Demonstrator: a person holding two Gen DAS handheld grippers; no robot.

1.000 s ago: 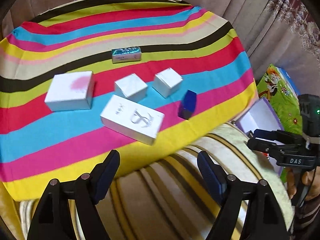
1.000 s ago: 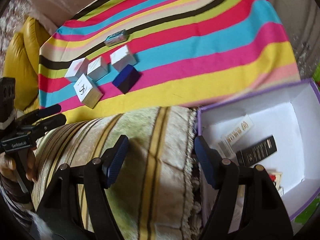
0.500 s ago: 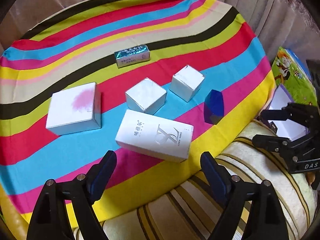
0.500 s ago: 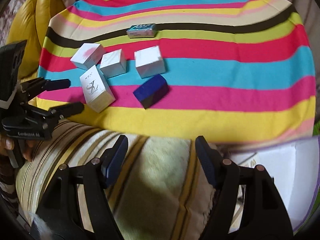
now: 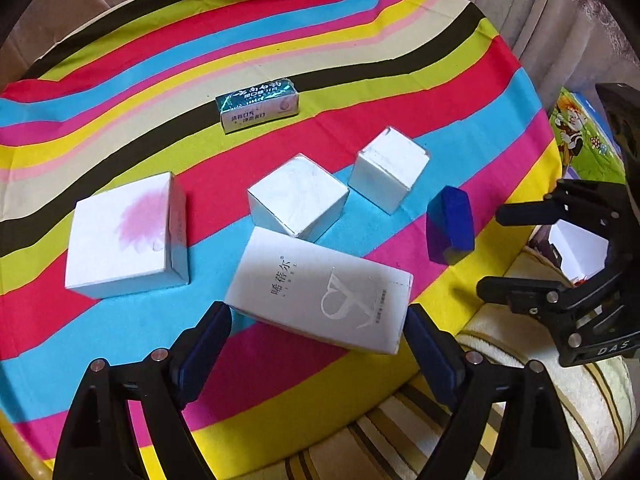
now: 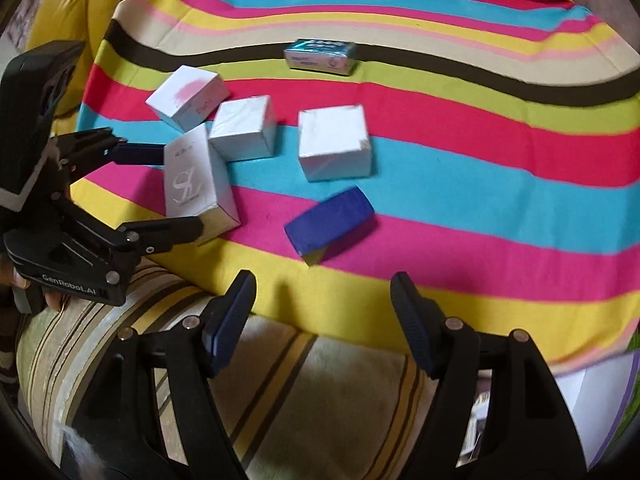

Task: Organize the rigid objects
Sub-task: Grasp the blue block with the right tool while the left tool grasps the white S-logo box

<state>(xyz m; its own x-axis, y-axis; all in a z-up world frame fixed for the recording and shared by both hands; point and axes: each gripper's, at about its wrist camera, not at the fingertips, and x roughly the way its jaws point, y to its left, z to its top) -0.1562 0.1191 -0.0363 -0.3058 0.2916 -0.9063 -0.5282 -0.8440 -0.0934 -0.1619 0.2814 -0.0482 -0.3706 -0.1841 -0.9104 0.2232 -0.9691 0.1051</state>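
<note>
Several boxes lie on a striped cloth (image 5: 360, 60). A long white box (image 5: 320, 288) (image 6: 192, 184) sits between the fingertips of my left gripper (image 5: 318, 344) (image 6: 180, 188); its jaws are opening and the pads do not press on it. Beyond it are two white cubes (image 5: 298, 200) (image 5: 388, 168), a white box with a pink blot (image 5: 124, 232) and a teal box (image 5: 258, 104). A dark blue box (image 6: 330, 222) (image 5: 450, 228) lies just ahead of my right gripper (image 6: 320, 292) (image 5: 490, 252), which is open with nothing between its fingers.
A striped cushion (image 6: 320, 380) bulges under both grippers at the cloth's near edge. A purple-rimmed white box (image 6: 600, 396) (image 5: 576, 252) stands to the right. A yellow sofa (image 6: 80, 0), curtains (image 5: 560, 20) and a green cartoon-printed item (image 5: 584, 136) surround the cloth.
My left gripper came forward and down until its fingers flank the long white box. My right gripper swung left, away from the purple-rimmed box, and now faces the blue box.
</note>
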